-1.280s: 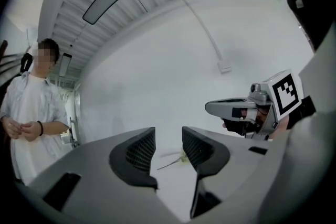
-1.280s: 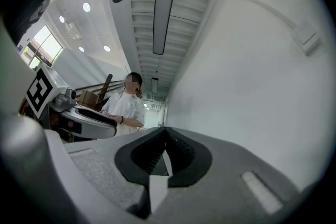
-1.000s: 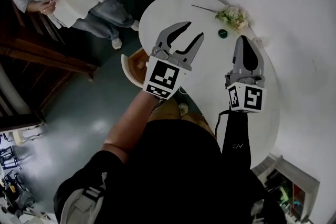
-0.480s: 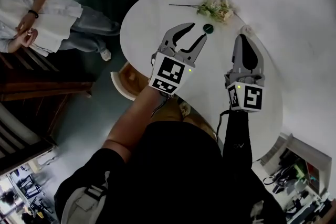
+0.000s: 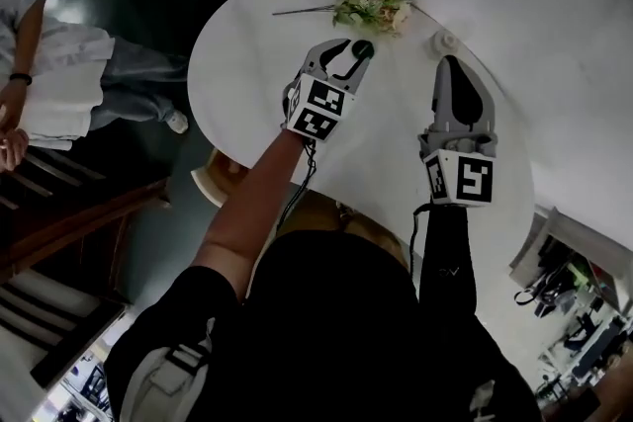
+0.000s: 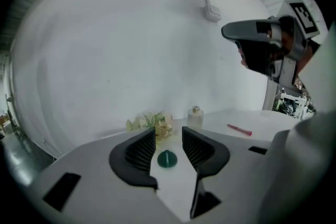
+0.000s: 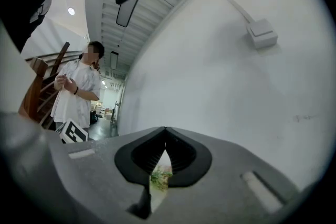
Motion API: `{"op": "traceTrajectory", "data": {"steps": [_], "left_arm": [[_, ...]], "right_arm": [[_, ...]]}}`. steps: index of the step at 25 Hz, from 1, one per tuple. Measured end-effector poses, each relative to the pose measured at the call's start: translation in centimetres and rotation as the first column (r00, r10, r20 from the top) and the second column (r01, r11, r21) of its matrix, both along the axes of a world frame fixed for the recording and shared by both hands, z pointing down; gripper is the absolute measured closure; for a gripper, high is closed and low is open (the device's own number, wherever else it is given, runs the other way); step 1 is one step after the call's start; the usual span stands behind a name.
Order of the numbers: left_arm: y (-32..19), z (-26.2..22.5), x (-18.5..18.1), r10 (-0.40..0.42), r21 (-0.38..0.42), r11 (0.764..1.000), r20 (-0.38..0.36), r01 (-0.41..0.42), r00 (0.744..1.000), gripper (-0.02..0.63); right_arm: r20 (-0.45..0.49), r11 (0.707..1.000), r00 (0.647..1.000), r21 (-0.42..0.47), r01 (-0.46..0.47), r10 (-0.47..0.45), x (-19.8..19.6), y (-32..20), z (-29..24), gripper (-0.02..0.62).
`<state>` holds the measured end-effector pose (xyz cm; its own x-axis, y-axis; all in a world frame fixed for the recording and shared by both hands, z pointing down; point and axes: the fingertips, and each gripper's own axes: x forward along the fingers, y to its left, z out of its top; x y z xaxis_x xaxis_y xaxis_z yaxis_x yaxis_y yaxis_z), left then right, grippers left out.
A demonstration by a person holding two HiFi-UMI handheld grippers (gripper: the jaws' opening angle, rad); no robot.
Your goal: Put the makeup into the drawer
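We are holding the left gripper (image 6: 169,139) with its fingers (image 6: 139,152) partly open, framing the green makeup disc (image 6: 167,159) on the worktop (image 5: 247,64) without touching it, ready to pinch it. The right gripper (image 7: 165,134) is hovering aside, its fingers closed and empty.

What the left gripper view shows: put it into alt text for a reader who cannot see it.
The open fingers of the left gripper frame a small green disc lying on a white table. Behind it, near the wall, sit a flower bunch, a small bottle and a pink stick.
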<state>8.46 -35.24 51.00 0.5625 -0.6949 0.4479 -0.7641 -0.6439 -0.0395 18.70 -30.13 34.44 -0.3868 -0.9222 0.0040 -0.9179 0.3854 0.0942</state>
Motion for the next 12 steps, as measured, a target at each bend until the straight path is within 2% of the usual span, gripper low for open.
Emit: {"op": "traceTrajectory", "data": {"steps": [8, 12], "left_arm": [[-2.8, 8.3, 2.2, 0.054, -0.172, 0.984, 0.052, -0.044, 0.997, 0.446], [-3.4, 10.8, 2.8, 0.079, -0.213, 0.975, 0.091, -0.059, 0.993, 0.446]], "right_arm": [[-0.02, 0.994, 0.996, -0.052, -0.092, 0.091, 2.6, -1.6, 1.6, 0.591], [-0.024, 0.99, 0.993, -0.076, -0.117, 0.116, 3.6, -2.1, 2.3, 0.591]]}}
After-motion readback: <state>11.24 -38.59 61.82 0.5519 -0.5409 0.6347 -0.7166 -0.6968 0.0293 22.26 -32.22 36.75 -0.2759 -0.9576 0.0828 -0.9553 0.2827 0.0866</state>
